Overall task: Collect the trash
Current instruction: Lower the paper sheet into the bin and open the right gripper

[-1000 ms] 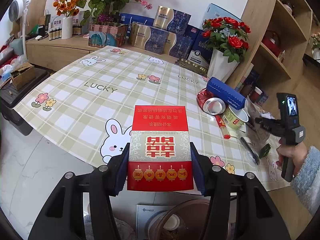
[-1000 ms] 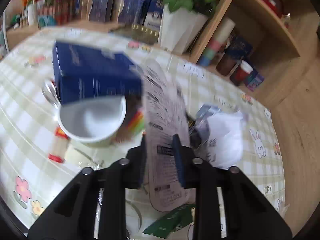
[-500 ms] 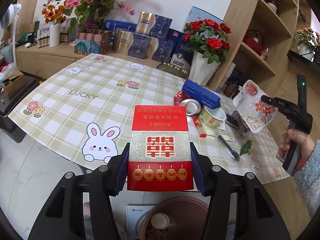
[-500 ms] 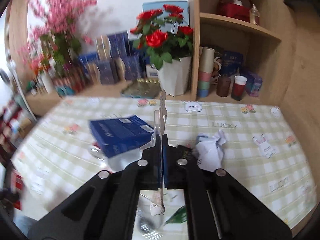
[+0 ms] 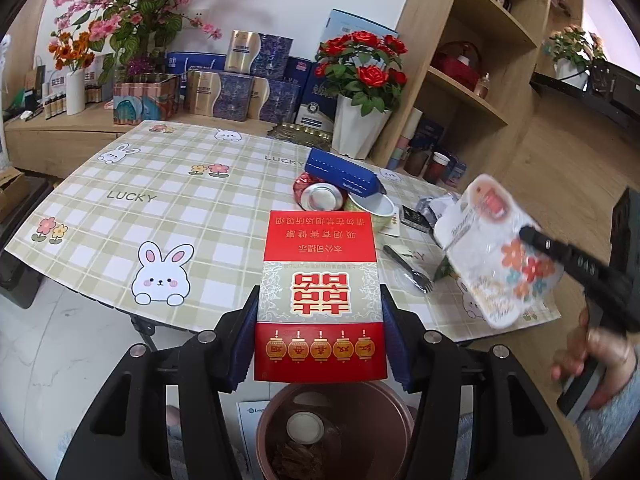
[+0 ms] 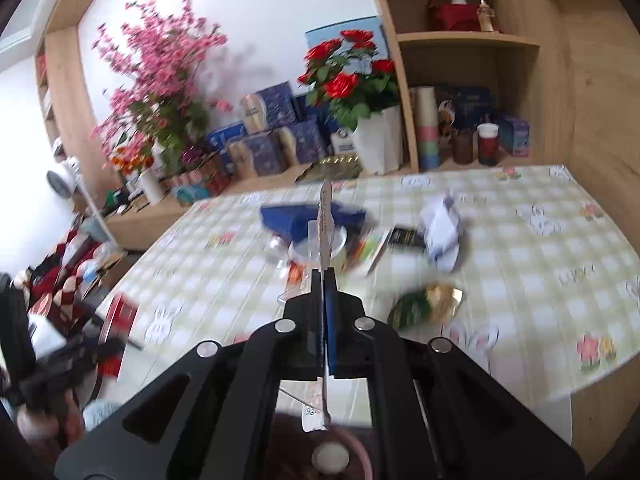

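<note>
Red carton (image 5: pixel 320 300) fills the left tongs (image 5: pixel 319 334), clamped by its sides, long axis pointing away, directly above the brown bin (image 5: pixel 336 432) below. The right tongs (image 6: pixel 323 292) pinch a flat wrapper (image 6: pixel 325 232) edge-on, also over the bin. Both seem ready to drop; remaining trash stays on the tabletop (image 5: pixel 168 208).

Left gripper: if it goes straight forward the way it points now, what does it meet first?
Probably the table edge. The left gripper, jaws shut on the red box, points across the near edge toward the bowl and can, but depth is unclear.
</note>
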